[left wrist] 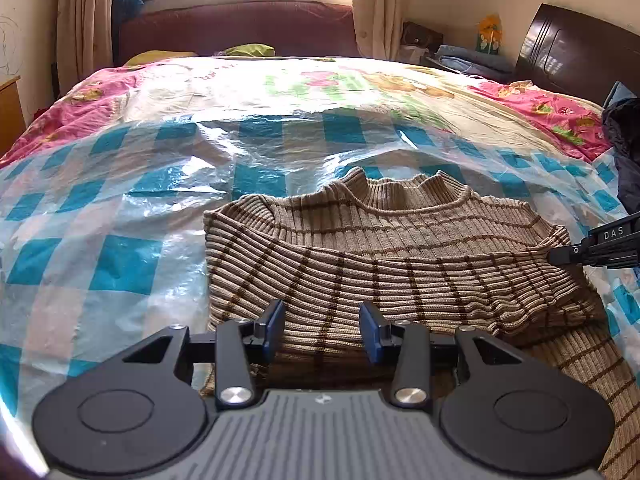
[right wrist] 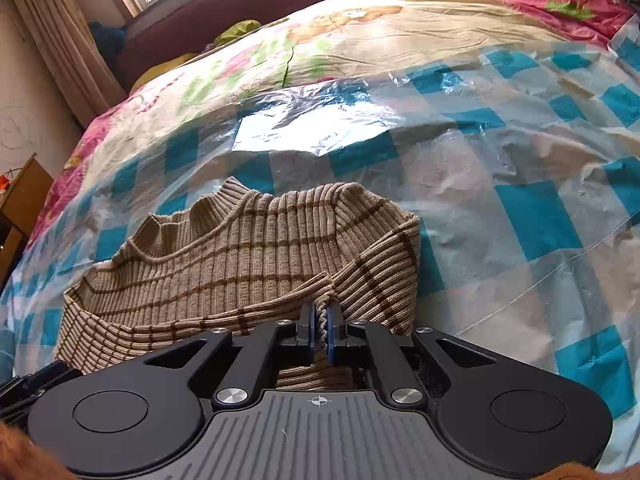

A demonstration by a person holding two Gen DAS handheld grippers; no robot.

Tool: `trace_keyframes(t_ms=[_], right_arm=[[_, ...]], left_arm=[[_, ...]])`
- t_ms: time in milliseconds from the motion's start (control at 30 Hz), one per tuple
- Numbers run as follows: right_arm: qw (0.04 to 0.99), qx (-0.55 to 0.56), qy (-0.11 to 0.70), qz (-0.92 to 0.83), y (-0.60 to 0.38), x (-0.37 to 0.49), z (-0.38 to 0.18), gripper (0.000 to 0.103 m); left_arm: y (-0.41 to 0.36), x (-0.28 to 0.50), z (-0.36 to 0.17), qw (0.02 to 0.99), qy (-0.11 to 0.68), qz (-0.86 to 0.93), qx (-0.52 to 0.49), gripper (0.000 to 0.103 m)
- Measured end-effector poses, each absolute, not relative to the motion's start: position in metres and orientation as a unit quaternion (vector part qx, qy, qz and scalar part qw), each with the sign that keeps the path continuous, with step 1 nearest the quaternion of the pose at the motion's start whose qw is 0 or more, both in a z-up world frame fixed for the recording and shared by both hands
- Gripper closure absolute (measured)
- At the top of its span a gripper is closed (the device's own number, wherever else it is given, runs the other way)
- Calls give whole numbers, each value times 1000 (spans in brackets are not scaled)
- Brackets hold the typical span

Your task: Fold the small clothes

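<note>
A small beige ribbed sweater (left wrist: 380,248) with thin brown stripes lies on the bed, collar pointing away, one sleeve folded across its chest. My left gripper (left wrist: 324,326) hovers over the sweater's lower part, open, blue pads apart with only the flat knit below them. In the right wrist view the sweater (right wrist: 240,256) fills the lower middle. My right gripper (right wrist: 320,322) is shut on the cuff (right wrist: 325,304) of the folded sleeve, which bunches between the blue pads. The right gripper's tip (left wrist: 560,255) also shows at the sweater's right edge.
A clear plastic sheet with blue and white checks (left wrist: 120,220) covers the near part of the bed. Behind it lies a pink and cream floral quilt (left wrist: 320,80). A dark garment (left wrist: 624,140) sits at the right edge, and a dark headboard (left wrist: 580,52) stands behind it.
</note>
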State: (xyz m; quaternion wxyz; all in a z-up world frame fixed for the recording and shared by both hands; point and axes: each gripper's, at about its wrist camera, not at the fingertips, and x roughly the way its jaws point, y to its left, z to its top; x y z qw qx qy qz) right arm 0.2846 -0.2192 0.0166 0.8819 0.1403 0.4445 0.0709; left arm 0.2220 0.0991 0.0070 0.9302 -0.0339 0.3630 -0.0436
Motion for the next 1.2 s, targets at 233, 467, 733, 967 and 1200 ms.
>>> trace_keyframes(t_ms=[233, 467, 733, 967, 1200], right_arm=[[908, 135, 391, 70, -225, 264, 46, 92], [895, 170, 404, 79, -234, 256, 36, 83], [885, 147, 432, 88, -220, 262, 12, 78], [889, 139, 428, 78, -231, 259, 17, 98], [887, 142, 434, 68, -226, 258, 14, 90]], left_arm=[[116, 231, 12, 935, 351, -20, -53, 58], [118, 227, 6, 933, 356, -19, -45, 58], [117, 227, 1, 932, 361, -18, -38, 58], [118, 228, -2, 932, 361, -17, -40, 58], [113, 225, -3, 928, 372, -14, -18, 57]])
